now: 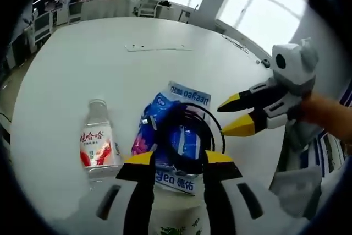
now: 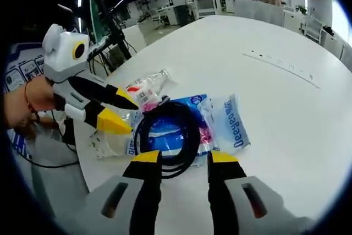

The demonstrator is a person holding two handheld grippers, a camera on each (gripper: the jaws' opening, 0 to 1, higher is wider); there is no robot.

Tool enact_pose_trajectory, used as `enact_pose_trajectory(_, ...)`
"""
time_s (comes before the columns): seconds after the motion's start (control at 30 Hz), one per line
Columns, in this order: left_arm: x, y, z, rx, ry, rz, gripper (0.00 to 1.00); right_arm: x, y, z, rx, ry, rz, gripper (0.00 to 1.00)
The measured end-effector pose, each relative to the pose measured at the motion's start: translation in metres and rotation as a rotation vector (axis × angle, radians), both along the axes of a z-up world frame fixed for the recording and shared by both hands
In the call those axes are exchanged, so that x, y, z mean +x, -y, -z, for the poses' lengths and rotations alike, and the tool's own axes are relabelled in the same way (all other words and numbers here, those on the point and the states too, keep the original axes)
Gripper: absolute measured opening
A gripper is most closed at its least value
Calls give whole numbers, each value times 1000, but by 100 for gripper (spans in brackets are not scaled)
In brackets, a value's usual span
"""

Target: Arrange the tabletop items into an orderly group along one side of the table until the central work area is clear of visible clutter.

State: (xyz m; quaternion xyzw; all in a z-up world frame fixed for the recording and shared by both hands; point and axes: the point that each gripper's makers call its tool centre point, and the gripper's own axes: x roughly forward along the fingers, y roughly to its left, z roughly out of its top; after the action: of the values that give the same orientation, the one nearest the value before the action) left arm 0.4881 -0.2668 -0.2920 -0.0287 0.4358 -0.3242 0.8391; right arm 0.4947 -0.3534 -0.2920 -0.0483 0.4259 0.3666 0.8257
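Both sets of fingers apart, left gripper (image 1: pixel 175 158) and right gripper (image 2: pixel 186 157) flank a black cable coil (image 2: pixel 168 130) that could slide off its slick blue packet (image 2: pixel 220 119), nudging the bottle (image 1: pixel 98 142) rolling across the table (image 1: pixel 110 70).

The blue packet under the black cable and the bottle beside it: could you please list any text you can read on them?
"oaganA": mirrored-looking white letters on the blue packet, upper edge, left gripper view.
"yeo 德佑": same packet's near edge, partly hidden by the left gripper.
"娃哈哈": red characters on the bottle label; the smaller print below is unreadable.
The black cable carries no readable text.
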Motion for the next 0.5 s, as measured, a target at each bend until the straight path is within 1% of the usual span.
enact_pose_trajectory(0.17,1,3,8,1,-24,2,30,3,-3,7,-2,-8,-1,28)
enact_pose_trajectory(0.27,2,3,12,15,-32,6,29,3,-4,11,-10,-12,-2,27)
enact_pose_trajectory(0.5,7,7,18,32,-59,2,23,4,-5,18,-19,-21,0,21)
